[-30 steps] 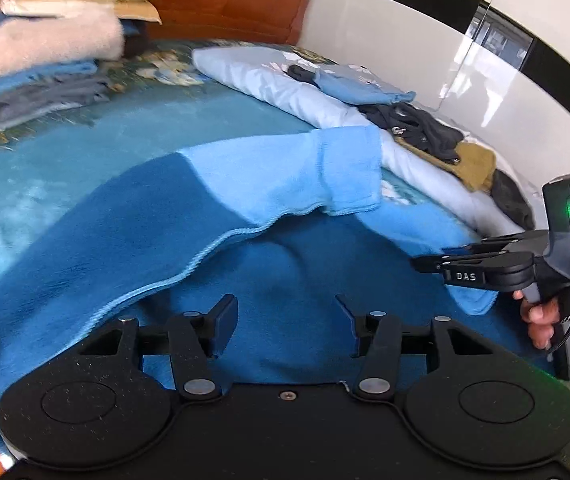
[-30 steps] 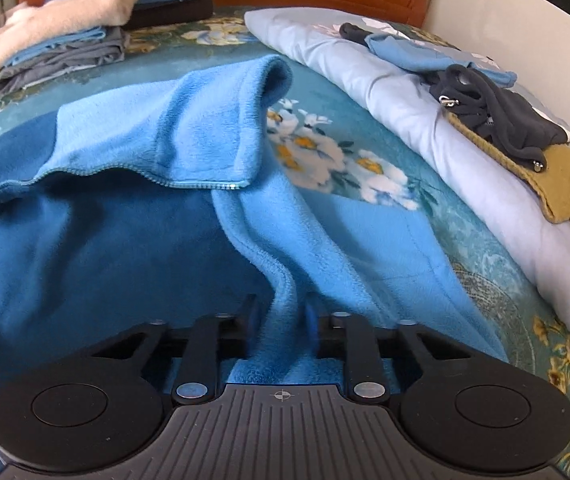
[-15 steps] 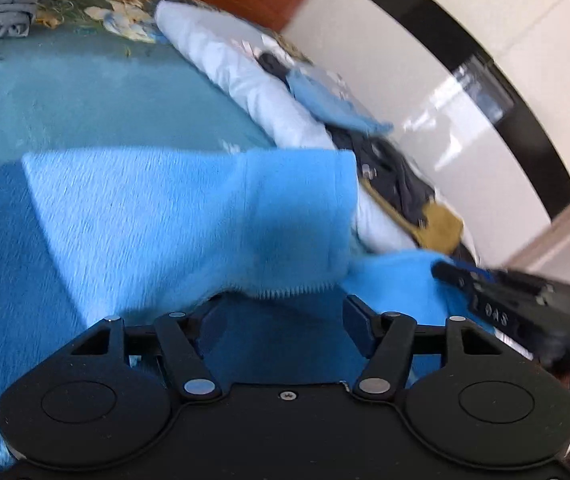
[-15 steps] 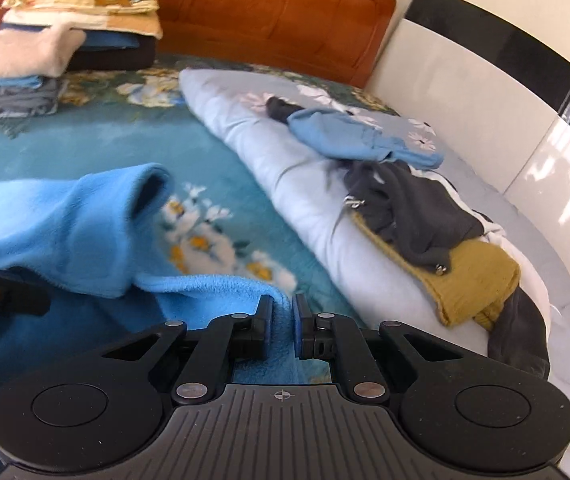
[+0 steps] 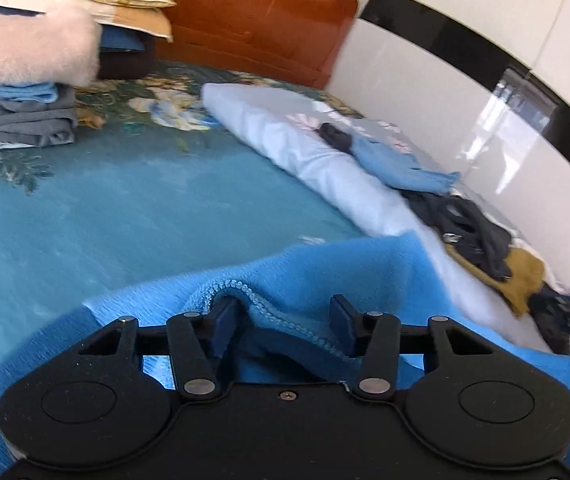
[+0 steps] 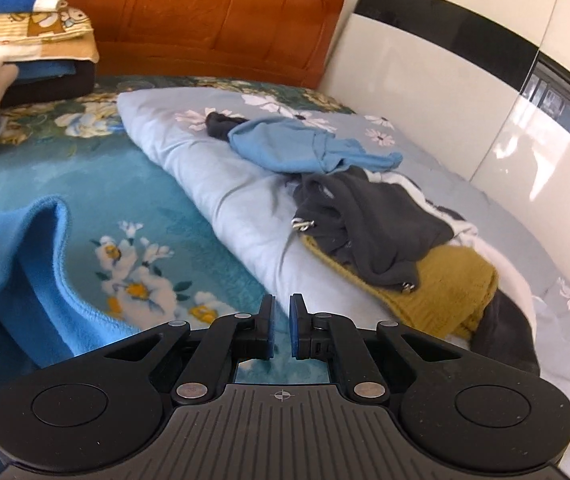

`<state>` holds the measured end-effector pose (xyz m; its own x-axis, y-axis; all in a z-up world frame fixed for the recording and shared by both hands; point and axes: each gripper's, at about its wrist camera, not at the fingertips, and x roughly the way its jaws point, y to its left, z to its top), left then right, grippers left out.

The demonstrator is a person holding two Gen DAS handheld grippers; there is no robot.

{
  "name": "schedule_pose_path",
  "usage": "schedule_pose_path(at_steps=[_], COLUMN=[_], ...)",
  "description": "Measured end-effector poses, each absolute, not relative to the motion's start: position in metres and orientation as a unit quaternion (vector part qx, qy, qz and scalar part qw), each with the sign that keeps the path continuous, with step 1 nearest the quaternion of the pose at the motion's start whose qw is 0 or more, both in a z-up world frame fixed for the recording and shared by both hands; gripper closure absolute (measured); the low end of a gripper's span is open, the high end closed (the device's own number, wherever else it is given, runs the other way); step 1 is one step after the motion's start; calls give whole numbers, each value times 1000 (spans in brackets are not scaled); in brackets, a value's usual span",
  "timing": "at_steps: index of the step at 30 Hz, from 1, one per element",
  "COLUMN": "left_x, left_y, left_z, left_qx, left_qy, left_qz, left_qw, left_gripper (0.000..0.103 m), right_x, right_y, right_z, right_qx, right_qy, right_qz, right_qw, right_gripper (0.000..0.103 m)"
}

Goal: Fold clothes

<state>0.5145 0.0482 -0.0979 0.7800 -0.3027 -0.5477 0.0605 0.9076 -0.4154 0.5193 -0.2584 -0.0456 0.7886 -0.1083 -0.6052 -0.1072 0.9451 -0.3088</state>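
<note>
Blue fleece garment (image 5: 345,276) lies on the bed (image 5: 145,216), bunched right at the left gripper (image 5: 283,322). Its fingers (image 5: 225,320) have just been closing but stand apart; the stitched hem runs between them, draped against the left one, no visible pinch.

Right gripper (image 6: 281,326): fingers nearly pressed together, nothing between them (only floral bedspread shows in the slit). The fleece sits off to its left, apart from it.

Risks, as I judge them:
- Left closes on one layer or just the hem lip, so the fabric slips out when lifted and the fold goes crooked.
- Right has no hold, so a one-sided pull would drag the garment instead of folding it.
- The unfolded pile (image 6: 365,216) on the pale duvet (image 6: 225,184) is near; a wide sweep could snag it.

Hard to tell: how many layers sit in the left gap, the garment's full outline (cut off low in both views), and the blurred dark shape at the left view's right edge.
</note>
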Motion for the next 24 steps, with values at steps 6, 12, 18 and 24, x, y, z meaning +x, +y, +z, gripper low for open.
schedule_pose_path(at_steps=[6,12,18,24], left_x=[507,455,379,314], left_y=[54,17,-17,-43], left_z=[-97,-76,-58,-51], left_qx=[-197,-98,-61,-32], left_qy=[340,328,308,297], left_qz=[-125,-183,-231,-260], left_qw=[911,921,921,918], left_gripper=[55,52,49,45], right_x=[486,428,362,287], right_y=[-269,-291,-311,-332], right_z=[-43,-29,-35,-46], right_qx=[-139,-107,-88,-31], right_qy=[335,334,355,384], right_qz=[25,43,35,29], right_qw=[931,935,930,922], right_gripper=[97,96,91,84])
